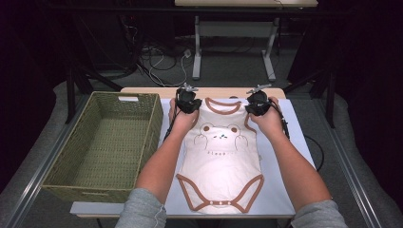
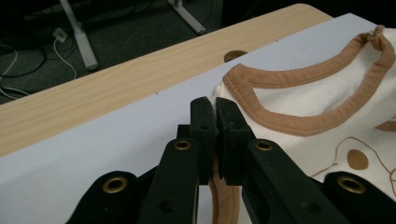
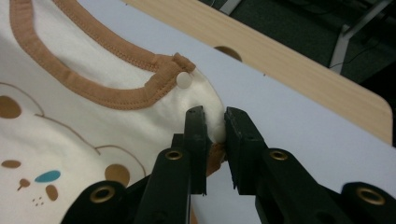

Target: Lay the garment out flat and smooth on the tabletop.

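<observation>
Gripping bodysuit shoulders, 2 tools, basket alongside.

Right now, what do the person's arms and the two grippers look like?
Both forearms are bare, with grey sleeves pushed up near the elbows. The left gripper and right gripper are black, each topped by a grey three-cornered plate and trailing a dark cable. Up close, the jaws are matte black bars on linked arms with brass-coloured rivets.

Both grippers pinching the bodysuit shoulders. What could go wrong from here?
The right gripper pinches only a small bunch of the bodysuit at its shoulder edge, so the fabric could slip out on a lift. The left gripper also bites near the edge. The wicker basket rim sits close; hanging cloth could catch on it.
</observation>
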Available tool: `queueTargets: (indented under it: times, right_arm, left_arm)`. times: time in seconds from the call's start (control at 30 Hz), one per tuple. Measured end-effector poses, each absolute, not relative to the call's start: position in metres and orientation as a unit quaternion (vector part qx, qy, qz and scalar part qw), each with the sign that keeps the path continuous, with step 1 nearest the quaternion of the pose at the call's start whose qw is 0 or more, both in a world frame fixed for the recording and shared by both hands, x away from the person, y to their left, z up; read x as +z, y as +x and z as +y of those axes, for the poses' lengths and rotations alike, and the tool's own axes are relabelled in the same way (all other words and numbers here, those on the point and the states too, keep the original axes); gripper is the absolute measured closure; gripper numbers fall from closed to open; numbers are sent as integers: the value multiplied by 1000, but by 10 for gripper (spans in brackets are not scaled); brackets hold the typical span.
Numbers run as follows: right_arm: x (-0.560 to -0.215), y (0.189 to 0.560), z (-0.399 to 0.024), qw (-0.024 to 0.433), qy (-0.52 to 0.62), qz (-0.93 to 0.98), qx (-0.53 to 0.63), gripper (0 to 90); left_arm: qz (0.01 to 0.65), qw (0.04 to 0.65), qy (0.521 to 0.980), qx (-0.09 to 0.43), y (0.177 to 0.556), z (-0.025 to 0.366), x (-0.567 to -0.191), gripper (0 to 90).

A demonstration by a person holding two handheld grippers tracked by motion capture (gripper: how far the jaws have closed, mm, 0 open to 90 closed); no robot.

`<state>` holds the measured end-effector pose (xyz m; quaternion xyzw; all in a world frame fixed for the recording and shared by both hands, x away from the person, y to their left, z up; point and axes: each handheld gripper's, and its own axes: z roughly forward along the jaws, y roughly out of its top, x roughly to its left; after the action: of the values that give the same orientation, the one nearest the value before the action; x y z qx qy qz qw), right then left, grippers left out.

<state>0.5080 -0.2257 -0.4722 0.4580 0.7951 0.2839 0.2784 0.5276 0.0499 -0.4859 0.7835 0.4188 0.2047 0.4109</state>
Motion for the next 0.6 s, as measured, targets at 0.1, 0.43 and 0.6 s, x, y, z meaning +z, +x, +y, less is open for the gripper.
queueTargets:
  times: [0.1,0.43,0.6]
  right_arm:
    - [-468,512,-222,295,452,794,279,790]
    - [-485,522,-212,335,427,799,257,788]
    - [-493,525,-207,342,430,794,261,787]
  left_arm:
    - [429,420,772,208,528,48,-489,865]
    - [454,415,751,239,525,37,-504,864]
    - [460,415,747,242,523,33,-511,862]
